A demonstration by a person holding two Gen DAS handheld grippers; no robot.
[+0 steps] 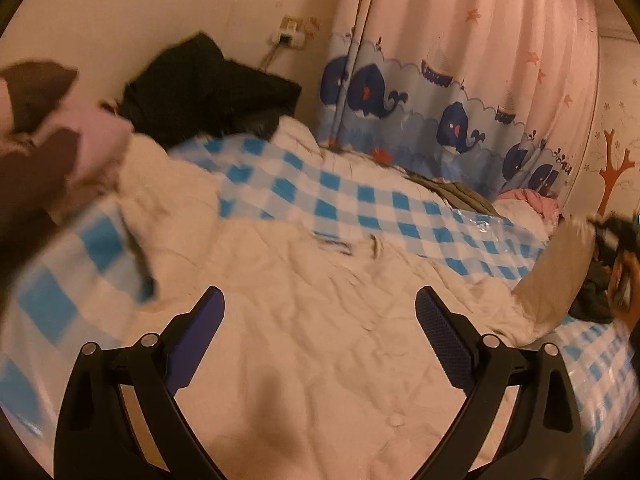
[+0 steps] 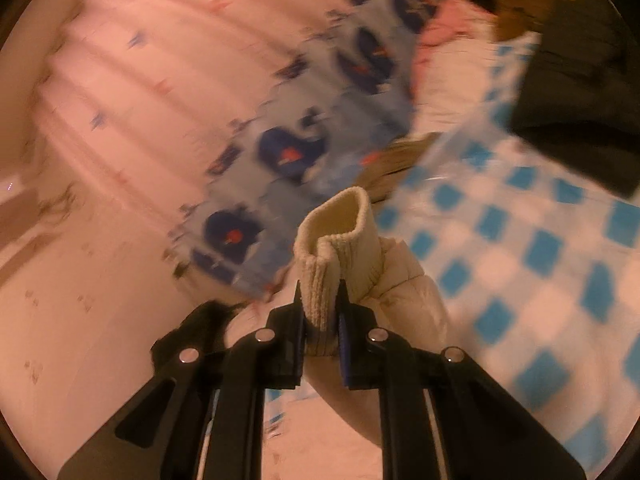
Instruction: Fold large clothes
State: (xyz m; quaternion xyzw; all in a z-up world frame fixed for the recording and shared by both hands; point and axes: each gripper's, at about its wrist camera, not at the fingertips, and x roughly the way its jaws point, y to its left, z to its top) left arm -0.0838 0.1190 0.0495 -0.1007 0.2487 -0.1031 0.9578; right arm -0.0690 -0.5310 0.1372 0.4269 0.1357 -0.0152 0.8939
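While right tool (image 2: 320, 312) pinches cream jacket cuff (image 2: 340, 240), left tool (image 1: 320, 308) hangs spread above jacket (image 1: 300, 340).

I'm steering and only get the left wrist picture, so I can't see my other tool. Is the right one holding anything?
Observer: Yes. The right gripper has its jaws shut on the ribbed cuff of the cream jacket.
Operator: Is the cuff squashed flat?
Observer: No, its free end stands open like a tube above the jaws.
Operator: What's behind it?
Observer: The whale curtain, blurred, with the blue checked sheet to its right.
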